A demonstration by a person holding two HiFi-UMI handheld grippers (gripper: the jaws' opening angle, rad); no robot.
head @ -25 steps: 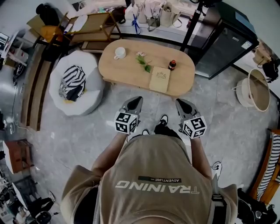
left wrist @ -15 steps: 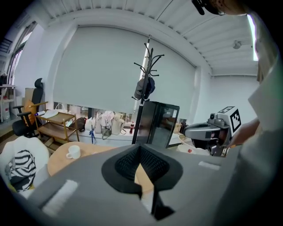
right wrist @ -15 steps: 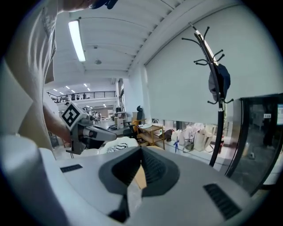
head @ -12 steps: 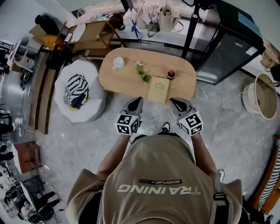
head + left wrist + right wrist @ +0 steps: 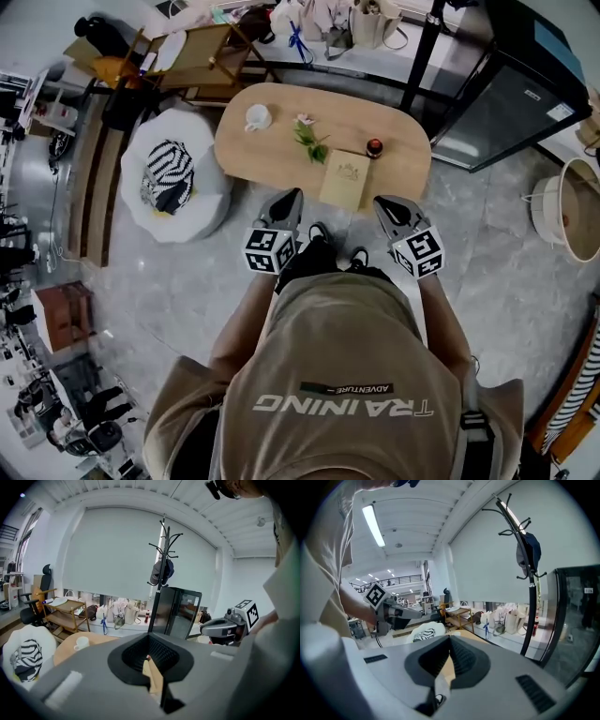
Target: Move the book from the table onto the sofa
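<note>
You were on the approach, with no grasp made: the book (image 5: 344, 179) lay flat on the oval wooden table (image 5: 272, 150), at its near edge and just short of your two grippers. The left gripper (image 5: 292, 195) pointed at the table edge just left of the book and the right gripper (image 5: 383, 205) just right of it. Both were clenched on nothing, and neither touched the book. The next move, as I judge it, called for you to part the jaws of at least one gripper and take the book by its near edge, which seemed to sit right at the table's rim. You would then carry it left to the white sofa (image 5: 208, 202) (the rounded seat with the striped cushion (image 5: 167, 176) on it), which stood beside the table's left end. Only the head view showed the book and its neighbours, the leafy sprig (image 5: 309, 139) and the small red-topped bottle (image 5: 375, 146). In both gripper views the gripper's own body hid the book. Those views gave what the head view could not, the jaws pressed together with nothing between them. The left gripper view also caught the white cup (image 5: 81, 642) and the coat stand (image 5: 161, 573).
</note>
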